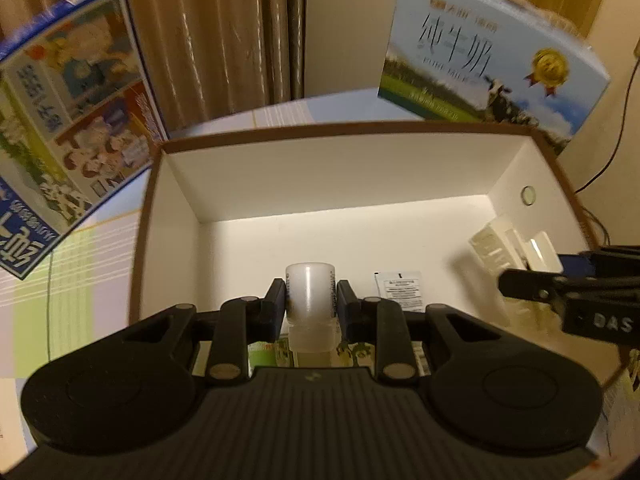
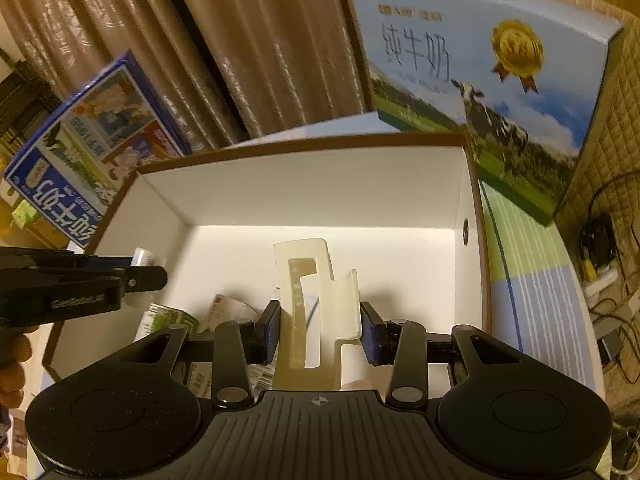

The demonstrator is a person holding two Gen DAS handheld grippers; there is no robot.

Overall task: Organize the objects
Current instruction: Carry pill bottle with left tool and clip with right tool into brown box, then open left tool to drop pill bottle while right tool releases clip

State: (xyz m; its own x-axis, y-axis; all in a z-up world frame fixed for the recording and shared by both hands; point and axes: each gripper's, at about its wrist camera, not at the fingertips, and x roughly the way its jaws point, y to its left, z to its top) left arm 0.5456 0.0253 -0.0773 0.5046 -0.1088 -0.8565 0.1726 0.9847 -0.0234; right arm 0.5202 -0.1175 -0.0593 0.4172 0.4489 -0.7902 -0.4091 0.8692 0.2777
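Left gripper (image 1: 311, 300), over the open brown-rimmed white cardboard box (image 1: 328, 168), clamps a small translucent white cylindrical plastic bottle (image 1: 309, 294) between its narrow-set jaws. Right gripper (image 2: 319, 326), over the same box, grips a cream-coloured slotted plastic holder (image 2: 308, 300) at moderate width. On the box floor: a white printed sachet (image 1: 399, 291) and a green-labelled packet (image 2: 168, 318). Behind the box: a blue milk carton (image 1: 76, 92) at left and a pale-blue cow-printed milk carton (image 1: 492, 60) at right, before brown curtains (image 1: 208, 32).
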